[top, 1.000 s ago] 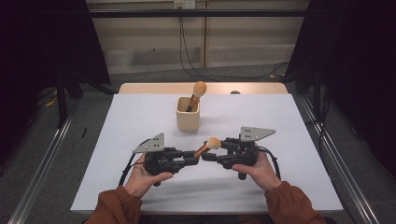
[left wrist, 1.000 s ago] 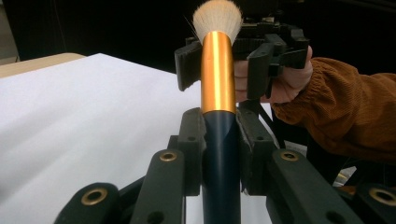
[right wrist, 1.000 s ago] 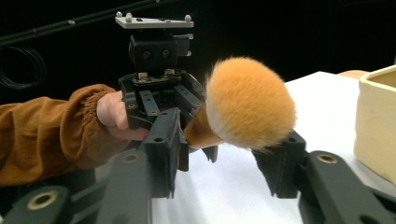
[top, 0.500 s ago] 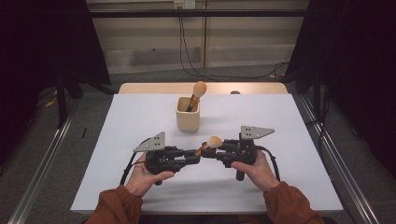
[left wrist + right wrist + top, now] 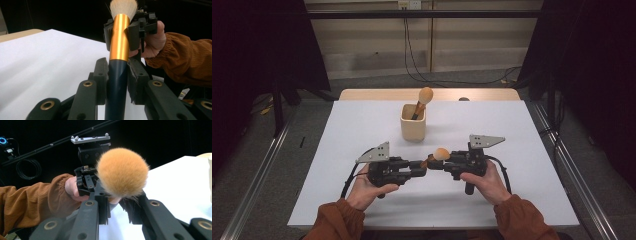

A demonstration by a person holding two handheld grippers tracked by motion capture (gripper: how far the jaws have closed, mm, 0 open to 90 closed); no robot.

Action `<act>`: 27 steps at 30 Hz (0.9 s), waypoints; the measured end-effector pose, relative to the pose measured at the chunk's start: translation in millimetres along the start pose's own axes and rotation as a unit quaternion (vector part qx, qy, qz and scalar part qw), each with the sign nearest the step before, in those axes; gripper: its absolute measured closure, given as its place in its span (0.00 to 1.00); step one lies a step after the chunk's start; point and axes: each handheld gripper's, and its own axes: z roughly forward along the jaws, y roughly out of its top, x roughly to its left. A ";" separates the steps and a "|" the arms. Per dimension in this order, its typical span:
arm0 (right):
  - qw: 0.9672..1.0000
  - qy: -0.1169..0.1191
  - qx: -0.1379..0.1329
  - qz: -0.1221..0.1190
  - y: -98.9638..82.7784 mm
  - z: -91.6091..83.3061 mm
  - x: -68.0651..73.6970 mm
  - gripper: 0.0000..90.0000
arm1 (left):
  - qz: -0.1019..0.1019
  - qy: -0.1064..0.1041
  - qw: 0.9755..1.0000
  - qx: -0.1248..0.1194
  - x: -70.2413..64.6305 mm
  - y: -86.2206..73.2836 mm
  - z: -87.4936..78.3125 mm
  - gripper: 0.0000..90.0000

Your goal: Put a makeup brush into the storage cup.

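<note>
A makeup brush (image 5: 441,153) with an orange fluffy head, gold ferrule and dark blue handle (image 5: 117,85) hangs just above the white table between my two grippers. My left gripper (image 5: 421,168) is shut on the blue handle, its jaws having just eased open a trifle while the pads still touch it. My right gripper (image 5: 438,163) faces it and is shut on the gold ferrule (image 5: 119,35) below the bristles; its jaws have just been closing on it. In the right gripper view the brush head (image 5: 121,172) stands above the right gripper (image 5: 117,200).
A cream cup (image 5: 413,129) stands behind the grippers at mid table and holds a second brush (image 5: 424,96), head up. The white table (image 5: 362,135) has a wooden strip at its far edge. Metal rails run along both sides.
The right gripper's jaws have closed onto the brush just below its head. Both hands and the brush have stayed where they were.
</note>
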 end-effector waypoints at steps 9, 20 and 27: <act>1.000 -0.010 0.013 -0.005 3.7 -4.3 0.2 0.83 | -0.017 0.007 1.000 0.002 3.4 -1.3 -2.7 0.70; 0.999 -0.040 0.014 -0.019 14.5 -23.7 -1.6 0.83 | -0.037 0.033 0.999 -0.012 5.6 1.7 -13.5 0.53; 0.998 -0.051 0.020 -0.021 16.4 -29.7 -3.2 0.83 | -0.053 0.067 0.996 -0.014 7.4 5.6 -24.5 0.34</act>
